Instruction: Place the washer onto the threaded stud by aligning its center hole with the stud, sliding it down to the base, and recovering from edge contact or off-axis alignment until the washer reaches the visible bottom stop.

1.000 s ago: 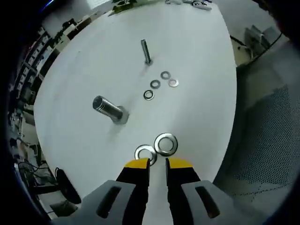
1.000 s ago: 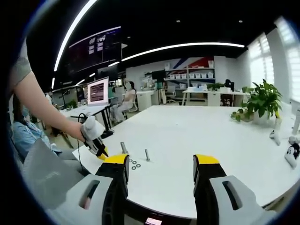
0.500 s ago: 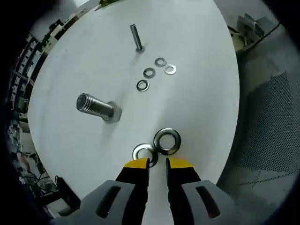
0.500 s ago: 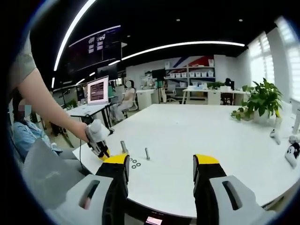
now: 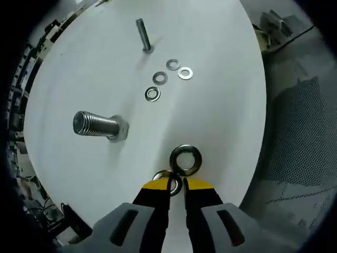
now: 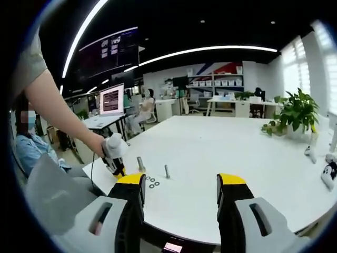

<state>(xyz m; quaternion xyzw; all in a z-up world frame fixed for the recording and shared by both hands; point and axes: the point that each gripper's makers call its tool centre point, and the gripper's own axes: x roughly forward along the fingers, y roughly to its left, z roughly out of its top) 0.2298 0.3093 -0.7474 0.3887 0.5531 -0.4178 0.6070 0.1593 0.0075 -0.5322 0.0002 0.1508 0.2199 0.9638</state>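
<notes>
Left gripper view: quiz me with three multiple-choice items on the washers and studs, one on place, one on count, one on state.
1. Where do the two large washers lie?
A. just ahead of the left gripper's tips
B. beside the thin stud
C. on the thick stud
2. How many small washers lie near the thin stud?
A. two
B. four
C. six
3. What is on the thick stud?
A. a large washer
B. a small washer
C. nothing

A: they sit right at the left gripper.
B: four rings lie in a cluster.
C: its thread is bare.
</notes>
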